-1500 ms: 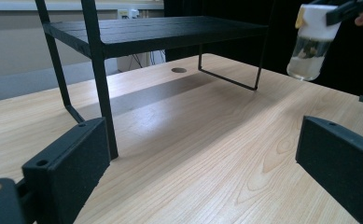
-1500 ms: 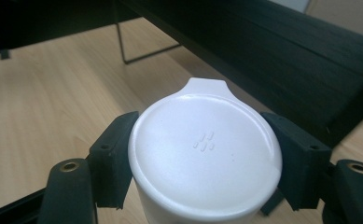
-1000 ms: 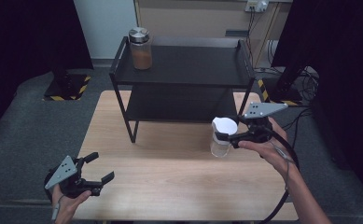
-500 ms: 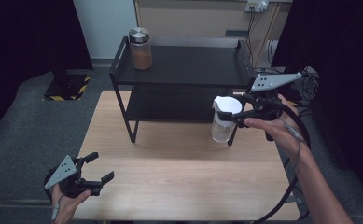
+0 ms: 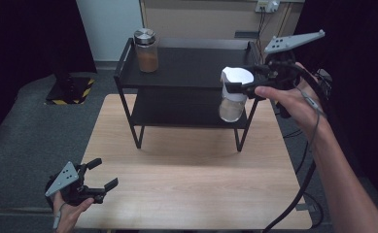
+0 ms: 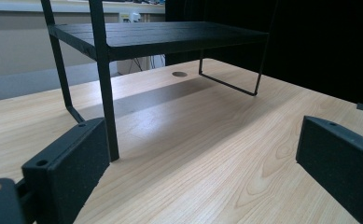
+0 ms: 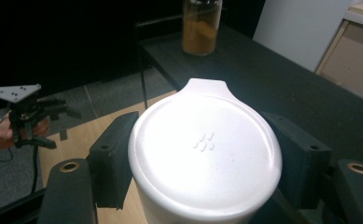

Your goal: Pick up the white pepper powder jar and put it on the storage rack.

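Up went my right gripper [image 5: 237, 87] with the white-lidded jar [image 5: 233, 94] squeezed between its jaws, from near the table [image 5: 186, 184] to level with the black shelf's [image 5: 191, 63] top deck. The jar hung upright just off the deck's front right corner, so the open deck lay ahead and left, near the brown jar [image 5: 146, 50]. My right arm reached forward, raised, while my left gripper [image 5: 96, 182] rested low with jaws wide and empty.
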Demonstrator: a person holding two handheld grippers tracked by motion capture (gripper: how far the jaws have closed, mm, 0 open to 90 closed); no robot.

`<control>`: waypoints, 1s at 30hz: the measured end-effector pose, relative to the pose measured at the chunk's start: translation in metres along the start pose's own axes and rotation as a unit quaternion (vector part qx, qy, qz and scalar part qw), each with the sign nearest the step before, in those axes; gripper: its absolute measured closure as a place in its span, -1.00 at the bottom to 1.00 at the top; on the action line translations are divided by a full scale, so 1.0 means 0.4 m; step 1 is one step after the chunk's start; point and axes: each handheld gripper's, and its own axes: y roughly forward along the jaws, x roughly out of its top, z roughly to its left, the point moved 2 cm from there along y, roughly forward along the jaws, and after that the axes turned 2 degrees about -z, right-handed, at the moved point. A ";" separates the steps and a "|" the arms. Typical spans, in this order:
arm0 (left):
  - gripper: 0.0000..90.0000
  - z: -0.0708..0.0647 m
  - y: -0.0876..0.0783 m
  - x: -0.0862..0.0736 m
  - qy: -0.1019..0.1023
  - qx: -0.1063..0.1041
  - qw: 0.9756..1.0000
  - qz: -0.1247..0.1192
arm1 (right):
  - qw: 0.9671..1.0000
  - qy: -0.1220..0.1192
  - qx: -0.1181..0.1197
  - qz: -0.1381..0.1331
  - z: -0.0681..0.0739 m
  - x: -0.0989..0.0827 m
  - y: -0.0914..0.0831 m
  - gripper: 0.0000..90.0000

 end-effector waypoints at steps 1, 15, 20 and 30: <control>-0.96 0.000 0.000 0.000 0.001 0.000 1.000 0.000 | 1.000 0.001 -0.001 0.000 -0.003 0.012 0.000 -0.29; -0.96 0.002 -0.005 -0.003 -0.001 0.003 1.000 -0.003 | 0.999 0.001 -0.032 0.009 -0.031 0.109 0.024 -0.29; -0.96 0.002 -0.004 -0.002 -0.002 0.003 1.000 -0.001 | 0.999 0.013 -0.045 0.008 -0.045 0.113 0.042 -0.29; -0.96 0.004 -0.004 -0.003 -0.002 0.003 1.000 -0.001 | 0.995 0.032 -0.095 0.017 -0.075 0.153 0.086 -0.29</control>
